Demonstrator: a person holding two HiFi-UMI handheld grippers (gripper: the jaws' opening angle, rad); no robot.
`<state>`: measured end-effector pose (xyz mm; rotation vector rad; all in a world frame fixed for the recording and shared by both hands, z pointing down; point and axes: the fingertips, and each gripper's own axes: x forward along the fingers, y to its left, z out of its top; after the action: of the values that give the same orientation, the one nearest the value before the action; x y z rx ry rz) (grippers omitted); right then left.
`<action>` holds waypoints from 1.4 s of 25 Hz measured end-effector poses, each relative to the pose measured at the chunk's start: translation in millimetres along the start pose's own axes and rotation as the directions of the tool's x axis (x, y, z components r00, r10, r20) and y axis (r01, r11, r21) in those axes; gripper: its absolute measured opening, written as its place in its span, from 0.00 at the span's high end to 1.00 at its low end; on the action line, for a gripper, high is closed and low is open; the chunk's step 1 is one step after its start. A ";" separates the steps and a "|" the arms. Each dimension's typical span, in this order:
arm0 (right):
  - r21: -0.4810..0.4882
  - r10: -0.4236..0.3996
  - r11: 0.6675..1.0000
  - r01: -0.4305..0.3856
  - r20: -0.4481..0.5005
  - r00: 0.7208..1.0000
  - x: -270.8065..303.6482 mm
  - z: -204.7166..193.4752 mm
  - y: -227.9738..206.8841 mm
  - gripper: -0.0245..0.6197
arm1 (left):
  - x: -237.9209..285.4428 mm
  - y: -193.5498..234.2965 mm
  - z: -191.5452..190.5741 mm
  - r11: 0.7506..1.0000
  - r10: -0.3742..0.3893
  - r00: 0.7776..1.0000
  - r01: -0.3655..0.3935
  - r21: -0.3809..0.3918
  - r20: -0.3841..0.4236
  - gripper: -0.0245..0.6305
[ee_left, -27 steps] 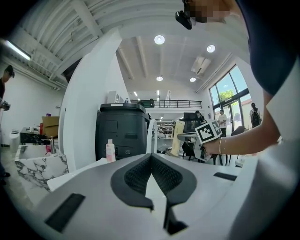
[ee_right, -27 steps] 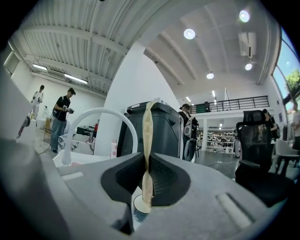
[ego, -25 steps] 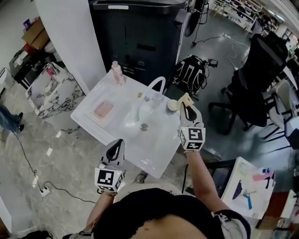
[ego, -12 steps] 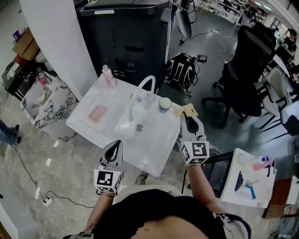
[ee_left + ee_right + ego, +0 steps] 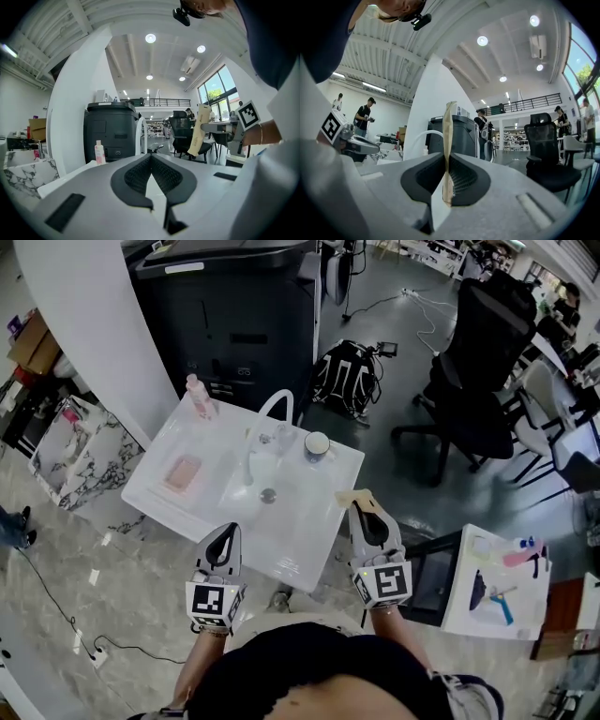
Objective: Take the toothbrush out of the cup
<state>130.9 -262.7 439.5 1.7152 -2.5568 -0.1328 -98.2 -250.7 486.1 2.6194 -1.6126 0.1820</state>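
The cup [image 5: 317, 443] stands at the back right of the white basin table [image 5: 309, 549]. My right gripper [image 5: 363, 509] hangs over the table's right front edge, well short of the cup. It is shut on the toothbrush [image 5: 352, 495], a flat tan packet that stands upright between the pads [image 5: 447, 126]. My left gripper [image 5: 227, 534] hovers at the front left edge, shut with nothing in it [image 5: 151, 159]. In the left gripper view the toothbrush [image 5: 203, 131] shows at the right, held up by the right gripper [image 5: 219, 125].
A white arched tap [image 5: 265, 411], a pink bottle [image 5: 197, 395] and a pink soap dish [image 5: 183, 471] share the basin table. Behind it stand a black cabinet [image 5: 234, 306], a backpack [image 5: 342, 376] and an office chair [image 5: 478, 381]. A white board with tools [image 5: 497, 582] lies right.
My right gripper has drawn back from the cup toward the table's front right edge, carrying the toothbrush with it. The left gripper has hardly moved.
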 end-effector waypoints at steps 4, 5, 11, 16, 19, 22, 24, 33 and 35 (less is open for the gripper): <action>0.039 -0.004 0.999 0.006 -0.038 0.999 -16.3 -16.7 7.7 0.91 | 4.3 -1.4 2.0 1.000 -0.008 1.000 0.008 -0.007 0.006 0.96; 0.049 -0.006 0.999 0.008 -0.052 0.999 -19.1 -22.3 8.2 0.91 | 5.1 -1.9 2.6 1.000 -0.009 1.000 0.009 -0.007 0.008 0.96; 0.138 -0.033 0.989 0.047 -0.102 0.994 -28.9 -41.2 7.1 0.91 | 4.9 -5.9 3.7 1.000 -0.014 1.000 0.014 0.005 0.009 0.96; 0.153 -0.029 0.987 0.047 -0.117 0.993 -32.2 -47.0 10.9 0.91 | 1.2 -5.2 0.8 1.000 -0.006 1.000 0.006 -0.016 0.008 0.96; 0.172 -0.032 0.984 0.053 -0.120 0.992 -32.6 -50.1 11.0 0.91 | 0.1 -3.4 -0.9 1.000 0.003 1.000 -0.003 -0.013 0.006 0.96; 0.170 -0.040 0.983 0.061 -0.127 0.991 -33.7 -50.8 9.7 0.91 | -1.8 -1.7 -0.6 1.000 0.011 1.000 -0.011 -0.016 0.006 0.96; 0.170 -0.044 0.983 0.066 -0.132 0.990 -35.0 -53.1 8.0 0.91 | -2.9 -1.8 -0.9 1.000 0.014 1.000 -0.014 -0.018 0.007 0.96; 0.171 -0.042 0.983 0.065 -0.137 0.990 -35.2 -50.3 4.0 0.91 | -4.0 -7.8 -1.1 1.000 0.005 1.000 -0.005 -0.020 -0.001 0.96; 0.170 -0.038 0.983 0.062 -0.137 0.990 -35.0 -50.0 4.7 0.91 | -3.4 -8.2 -3.2 1.000 0.002 1.000 -0.002 -0.018 -0.008 0.96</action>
<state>144.8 -230.4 489.7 1.7793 -2.4940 0.2033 -92.6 -243.5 488.9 2.6005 -1.6073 0.1768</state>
